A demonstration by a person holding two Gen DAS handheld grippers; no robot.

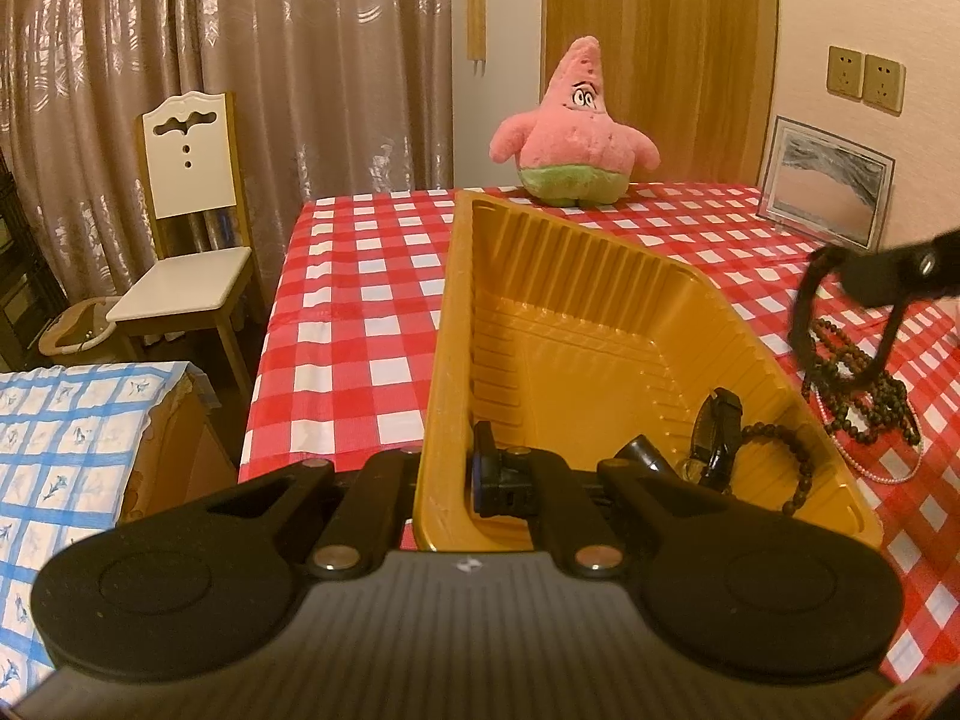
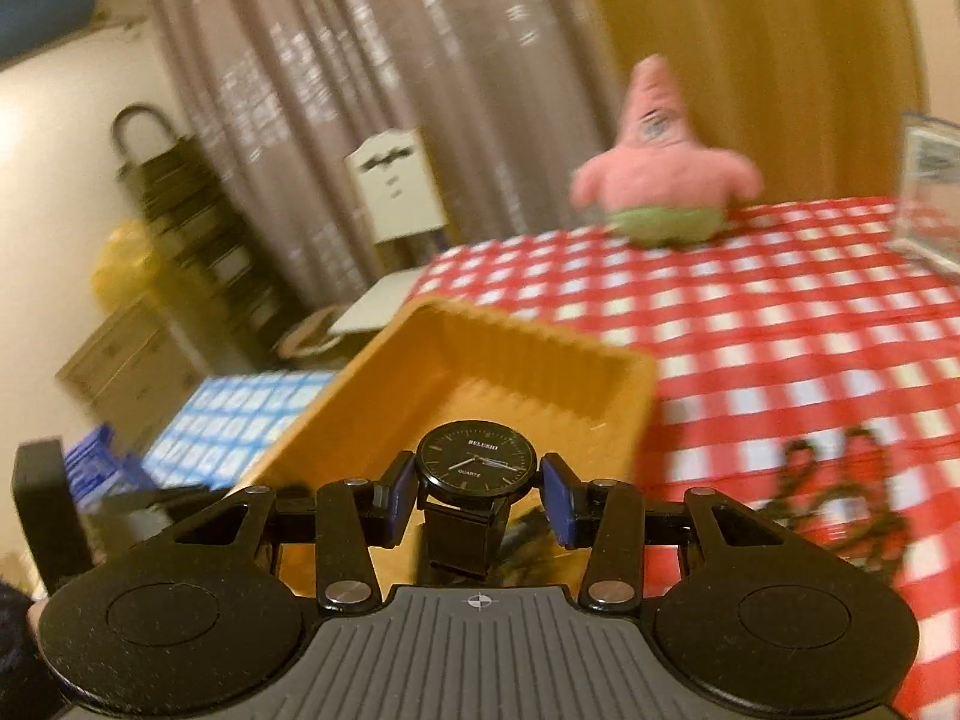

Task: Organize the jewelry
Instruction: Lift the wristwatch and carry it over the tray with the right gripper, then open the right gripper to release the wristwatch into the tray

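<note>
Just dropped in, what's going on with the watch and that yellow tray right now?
The right gripper is clamped on a black watch by its case, above the near end of the yellow tray. The left gripper is shut on the tray's near rim. A beaded bracelet and other dark pieces already lie in the tray. Bead necklaces are heaped on the checked tablecloth beside it.

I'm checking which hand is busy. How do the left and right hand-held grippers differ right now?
The left hand-held gripper has its fingers pressed together; the right hand-held gripper is shut on a black watch. The left sits low at the yellow tray's near end; the right hangs above the table beside it. Both have black fingers with blue pads.
</note>
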